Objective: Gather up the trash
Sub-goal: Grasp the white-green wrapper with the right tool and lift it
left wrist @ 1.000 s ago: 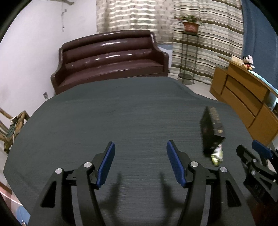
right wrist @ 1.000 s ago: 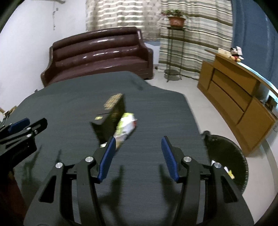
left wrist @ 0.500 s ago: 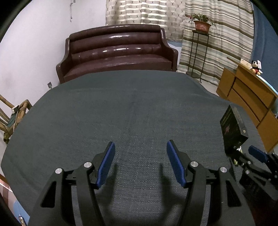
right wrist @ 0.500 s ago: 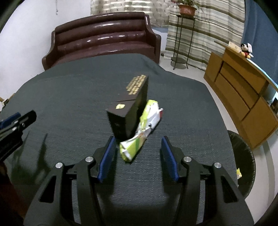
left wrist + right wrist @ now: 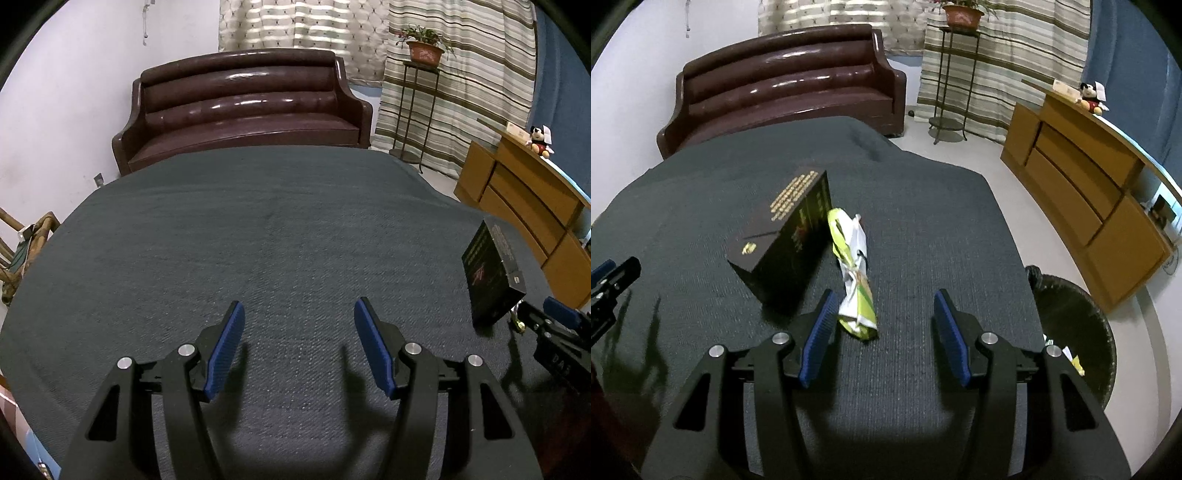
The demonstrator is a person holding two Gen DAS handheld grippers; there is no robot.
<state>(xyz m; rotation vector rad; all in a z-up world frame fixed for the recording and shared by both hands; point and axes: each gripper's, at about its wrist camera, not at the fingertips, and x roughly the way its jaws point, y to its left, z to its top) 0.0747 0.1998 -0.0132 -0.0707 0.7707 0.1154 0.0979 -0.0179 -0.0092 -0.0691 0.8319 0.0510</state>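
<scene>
Two grippers hang over a table covered in dark cloth (image 5: 923, 206). The left gripper (image 5: 299, 347) stands open with nothing but bare cloth between its pads. A black box (image 5: 786, 243) stands at 11 o'clock from the right gripper (image 5: 882, 332), touching a crumpled green-and-white wrapper (image 5: 855, 280). That gripper is open; the wrapper's near end lies just inside its left pad. A black bin (image 5: 1078, 332) sits at 3 o'clock.

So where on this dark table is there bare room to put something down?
The widest bare stretch of the table runs from the left gripper to the sofa. It is crowded at the right, where the black box and the green wrapper sit before the right gripper.
</scene>
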